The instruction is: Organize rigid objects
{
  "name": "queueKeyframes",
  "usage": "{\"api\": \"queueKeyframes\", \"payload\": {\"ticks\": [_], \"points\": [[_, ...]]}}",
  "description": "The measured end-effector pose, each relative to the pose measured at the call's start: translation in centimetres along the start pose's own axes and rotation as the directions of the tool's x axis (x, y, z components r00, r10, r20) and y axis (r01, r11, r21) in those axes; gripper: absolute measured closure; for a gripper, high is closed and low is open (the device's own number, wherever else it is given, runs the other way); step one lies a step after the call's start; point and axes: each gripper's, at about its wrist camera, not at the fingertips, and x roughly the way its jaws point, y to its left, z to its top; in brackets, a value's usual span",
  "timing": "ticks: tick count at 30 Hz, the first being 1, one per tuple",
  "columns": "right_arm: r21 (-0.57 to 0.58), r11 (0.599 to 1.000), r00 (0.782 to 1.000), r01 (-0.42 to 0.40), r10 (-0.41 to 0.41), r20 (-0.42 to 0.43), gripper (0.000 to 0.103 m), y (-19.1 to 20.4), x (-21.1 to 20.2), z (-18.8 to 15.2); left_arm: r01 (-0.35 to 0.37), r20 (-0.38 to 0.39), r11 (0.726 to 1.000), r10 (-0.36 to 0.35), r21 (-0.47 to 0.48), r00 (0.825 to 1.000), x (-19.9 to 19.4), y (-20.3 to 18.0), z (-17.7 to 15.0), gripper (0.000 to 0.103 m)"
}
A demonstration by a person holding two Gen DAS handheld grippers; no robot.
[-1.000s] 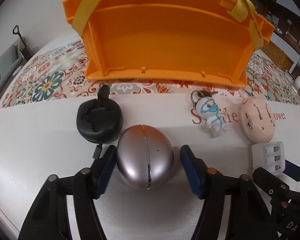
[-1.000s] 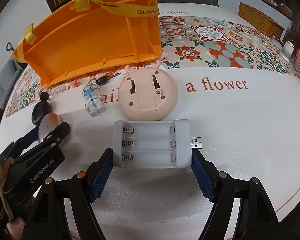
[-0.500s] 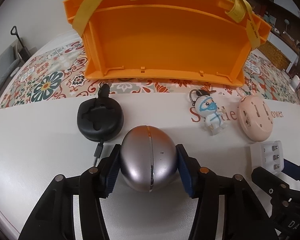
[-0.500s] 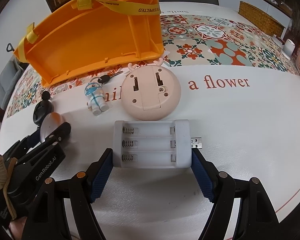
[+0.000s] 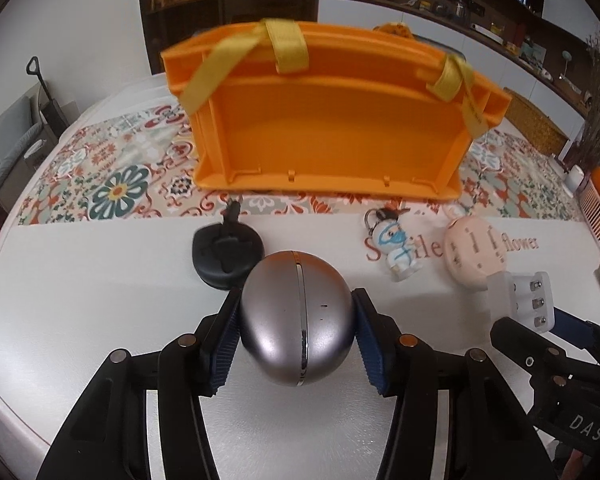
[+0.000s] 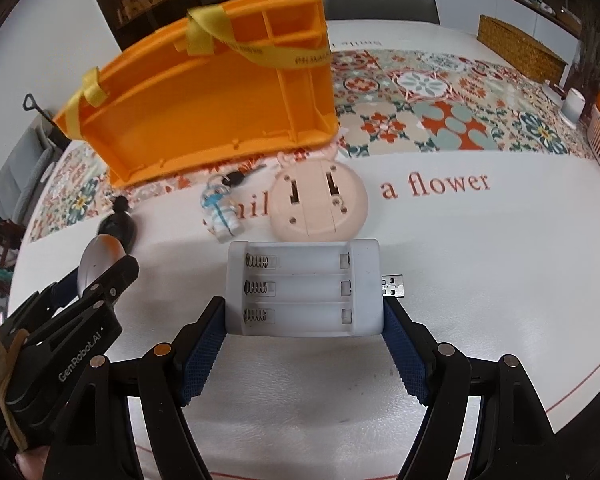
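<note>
In the left wrist view, a black round gadget (image 5: 228, 258) lies left of centre on the white table (image 5: 80, 300), just beside and partly behind the silver egg-shaped case (image 5: 296, 316). The left gripper (image 5: 296, 340) is clamped on that case at lower centre, its blue pads pressed against both sides. Above, across the upper middle, the orange organizer tray (image 5: 328, 140) stands tilted on the patterned runner (image 5: 116, 188), yellow straps draped over its rim. Right of centre lie a small astronaut keychain (image 5: 398, 254) and a pink round disc (image 5: 476, 256).

In the right wrist view, the right gripper (image 6: 304, 340) grips the white battery charger (image 6: 304, 288) at centre, its pads tight on the charger's two ends and its USB plug sticking out right.
</note>
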Motion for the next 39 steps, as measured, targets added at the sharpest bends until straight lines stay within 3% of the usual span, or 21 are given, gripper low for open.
{"api": "queueKeyframes", "payload": {"ticks": [19,39], "points": [[-0.037,0.999,0.995,-0.031,0.034,0.094,0.027,2.7,-5.7,4.0,-0.006,0.1,1.0,0.004,0.012,0.995,-5.9,1.3,4.8,0.05],[-0.057,0.997,0.983,-0.056,0.065,0.174,0.027,5.6,-8.1,9.3,0.024,0.19,1.0,-0.025,0.01,0.981,-8.4,3.1,10.7,0.05]]}}
